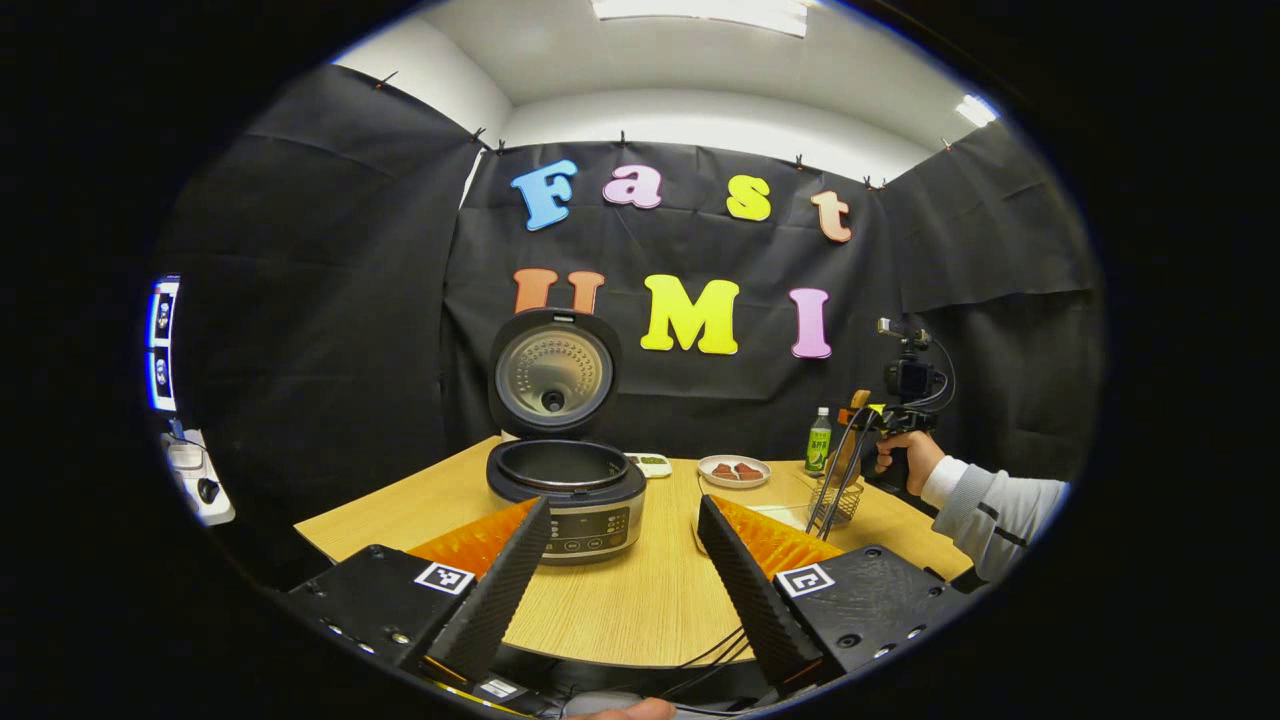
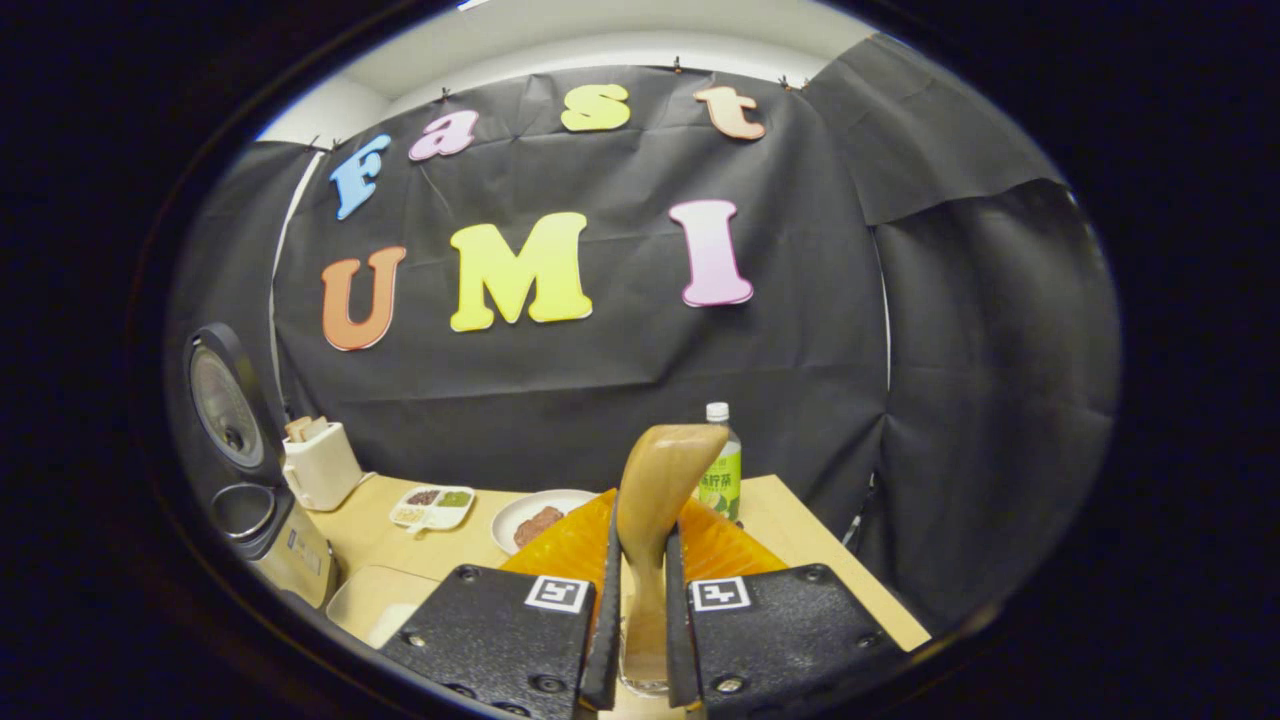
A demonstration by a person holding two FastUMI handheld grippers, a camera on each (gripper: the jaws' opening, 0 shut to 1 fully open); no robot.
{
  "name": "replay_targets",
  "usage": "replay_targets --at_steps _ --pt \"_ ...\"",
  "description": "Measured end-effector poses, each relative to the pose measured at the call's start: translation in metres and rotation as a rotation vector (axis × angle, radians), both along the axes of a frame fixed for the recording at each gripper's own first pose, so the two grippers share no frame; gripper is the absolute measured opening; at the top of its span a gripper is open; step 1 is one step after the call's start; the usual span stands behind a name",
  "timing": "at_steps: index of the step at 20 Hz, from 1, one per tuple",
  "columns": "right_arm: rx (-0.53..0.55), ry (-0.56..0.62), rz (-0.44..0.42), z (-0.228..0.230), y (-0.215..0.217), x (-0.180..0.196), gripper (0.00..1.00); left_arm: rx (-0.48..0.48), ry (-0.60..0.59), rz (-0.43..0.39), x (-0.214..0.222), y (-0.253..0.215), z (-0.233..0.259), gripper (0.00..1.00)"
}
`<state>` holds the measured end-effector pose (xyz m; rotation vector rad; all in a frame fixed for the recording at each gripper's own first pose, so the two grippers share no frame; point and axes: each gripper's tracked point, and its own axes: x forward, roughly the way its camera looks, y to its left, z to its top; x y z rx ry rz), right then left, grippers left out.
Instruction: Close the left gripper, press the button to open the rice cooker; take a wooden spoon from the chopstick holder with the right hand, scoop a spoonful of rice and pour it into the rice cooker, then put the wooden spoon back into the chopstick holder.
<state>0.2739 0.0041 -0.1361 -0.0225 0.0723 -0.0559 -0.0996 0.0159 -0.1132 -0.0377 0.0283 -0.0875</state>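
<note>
Clamped between the right gripper's [image 2: 640,630] fingers, the wooden spoon [image 2: 660,480] stands upright above the chopstick holder [image 1: 838,500], the left gripper [image 1: 625,570] gaping before the open rice cooker [image 1: 565,480], so scooping rice looks next.

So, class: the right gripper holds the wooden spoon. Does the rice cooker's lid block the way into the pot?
No. The lid stands upright behind the open pot, so the mouth is uncovered. The right gripper is shut on the wooden spoon; the left gripper, open, sits in front of the rice cooker, not over it.
</note>
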Motion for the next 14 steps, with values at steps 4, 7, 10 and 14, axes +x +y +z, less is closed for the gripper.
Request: replay_targets --at_steps 4,7,10,14 --pt "-0.036 -0.025 -0.046 0.003 -0.018 0.005 0.60 0.005 0.020 0.017 0.008 0.000 -0.008 0.94" --pt "-0.073 -0.053 -0.073 0.012 -0.024 -0.003 0.87 -0.007 0.037 0.028 0.015 -0.002 -0.015 0.94" --pt "-0.048 -0.084 -0.073 0.027 -0.026 -0.024 1.00 0.006 0.040 0.060 0.023 0.003 -0.019 0.94" --pt "-0.047 -0.093 -0.044 0.040 -0.021 -0.064 1.00 -0.005 0.040 0.091 0.038 0.012 -0.016 0.94"
